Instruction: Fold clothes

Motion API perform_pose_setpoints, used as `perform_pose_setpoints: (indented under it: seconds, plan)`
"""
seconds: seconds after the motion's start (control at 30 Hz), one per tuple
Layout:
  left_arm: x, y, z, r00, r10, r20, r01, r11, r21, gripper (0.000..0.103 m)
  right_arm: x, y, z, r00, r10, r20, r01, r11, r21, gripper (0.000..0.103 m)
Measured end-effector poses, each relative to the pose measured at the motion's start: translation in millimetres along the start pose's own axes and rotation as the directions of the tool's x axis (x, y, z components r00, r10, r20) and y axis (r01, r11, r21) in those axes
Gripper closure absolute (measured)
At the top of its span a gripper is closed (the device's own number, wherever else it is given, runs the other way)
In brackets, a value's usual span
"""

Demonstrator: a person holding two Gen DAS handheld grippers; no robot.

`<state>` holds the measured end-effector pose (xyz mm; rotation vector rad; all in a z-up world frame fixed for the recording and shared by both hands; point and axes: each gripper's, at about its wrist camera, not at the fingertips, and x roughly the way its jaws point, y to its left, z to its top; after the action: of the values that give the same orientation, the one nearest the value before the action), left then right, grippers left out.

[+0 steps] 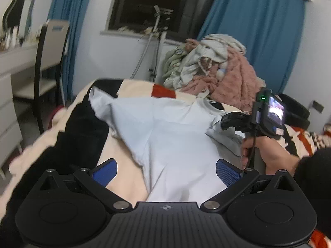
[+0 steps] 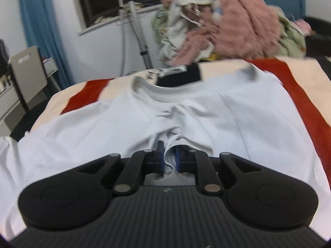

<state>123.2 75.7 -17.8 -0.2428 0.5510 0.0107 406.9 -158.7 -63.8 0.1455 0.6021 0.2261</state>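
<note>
One pale blue shirt (image 1: 165, 128) lies spread on the bed blanket (image 1: 128, 86), rumpled, no neat fold showing. My right gripper (image 2: 169, 158) is pinched on its near edge; left gripper (image 1: 166, 170) hovers, jaws wide apart. Far pile of clothes (image 1: 215, 66) looks unfolded too.

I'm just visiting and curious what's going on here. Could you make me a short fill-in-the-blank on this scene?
1. The right gripper is shut on the pale ____.
2. The left gripper hovers over the shirt with its jaws ____.
3. The pile behind the shirt holds a fuzzy ____ garment.

Missing words: shirt; open; pink
</note>
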Motion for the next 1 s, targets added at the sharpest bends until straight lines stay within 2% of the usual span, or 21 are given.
perform_pose_setpoints:
  seconds: [0.1,0.13,0.17,0.2,0.23,0.3,0.33,0.4,0.5,0.57,0.67,0.8,0.83,0.87,0.9,0.93,1.0]
  plan:
    - [-2,16,4,1.000,-0.005,-0.007,0.005,0.998,-0.065,0.001,-6,10,-1,1.000,-0.010,0.026,0.011,0.999,-0.045,0.085]
    - [-5,18,4,1.000,-0.002,-0.004,0.001,0.997,-0.076,0.000,-7,11,-1,1.000,-0.024,0.013,0.025,0.999,-0.046,0.073]
    - [-8,21,5,1.000,0.002,-0.002,-0.002,0.996,-0.088,0.000,-8,12,-1,0.999,-0.043,0.003,0.044,0.998,-0.050,0.044]
    - [-11,22,5,1.000,0.017,-0.004,-0.018,0.995,-0.097,0.000,-10,13,-1,0.998,-0.063,-0.005,0.063,0.997,-0.055,0.028]
    - [-16,20,5,0.998,0.059,-0.008,-0.059,0.994,-0.094,0.001,-15,16,-2,0.997,-0.081,0.010,0.082,0.994,-0.071,0.008]
    - [-26,13,2,0.993,0.115,0.000,-0.115,0.991,-0.067,0.000,-27,26,-9,0.995,-0.084,0.053,0.090,0.989,-0.120,0.008]
    - [-33,11,-1,0.995,0.104,0.011,-0.103,0.993,-0.061,0.000,-33,33,-13,0.994,-0.078,0.071,0.088,0.985,-0.146,0.008]
    - [-41,8,-6,0.996,0.084,-0.002,-0.084,0.994,-0.067,0.000,-41,58,-20,0.998,-0.002,0.070,0.018,0.973,-0.230,0.008]
    - [-48,10,-9,0.996,0.087,-0.018,-0.089,0.990,-0.107,0.000,-52,98,-32,0.992,0.119,0.052,-0.093,0.930,-0.356,0.008]
    - [-52,17,-8,0.996,0.090,-0.013,-0.091,0.983,-0.162,0.000,-59,124,-39,0.980,0.197,0.031,-0.164,0.885,-0.436,0.008]
    - [-52,33,-7,0.994,0.107,-0.007,-0.106,0.965,-0.241,0.000,-70,163,-50,0.951,0.308,-0.013,-0.265,0.795,-0.545,0.008]
    - [-55,53,-4,0.978,0.209,0.018,-0.194,0.932,-0.305,0.000,-52,211,-74,0.920,0.334,-0.205,-0.382,0.646,-0.661,0.011]
    - [-56,59,-4,0.972,0.232,0.028,-0.211,0.923,-0.322,0.000,-46,219,-83,0.934,0.302,-0.192,-0.346,0.621,-0.704,0.017]
    - [-57,63,-4,0.969,0.246,0.038,-0.219,0.915,-0.339,0.000,-40,223,-88,0.943,0.282,-0.174,-0.317,0.610,-0.727,0.018]
    - [-55,69,-5,0.966,0.257,0.029,-0.229,0.905,-0.359,0.000,-34,225,-90,0.946,0.280,-0.162,-0.307,0.615,-0.726,0.018]
    - [-53,74,-6,0.963,0.267,0.020,-0.240,0.894,-0.379,0.000,-28,227,-88,0.949,0.277,-0.147,-0.295,0.631,-0.718,0.018]
    - [-48,82,-8,0.958,0.287,-0.002,-0.262,0.873,-0.411,0.000,-21,233,-82,0.956,0.268,-0.117,-0.271,0.661,-0.699,0.026]
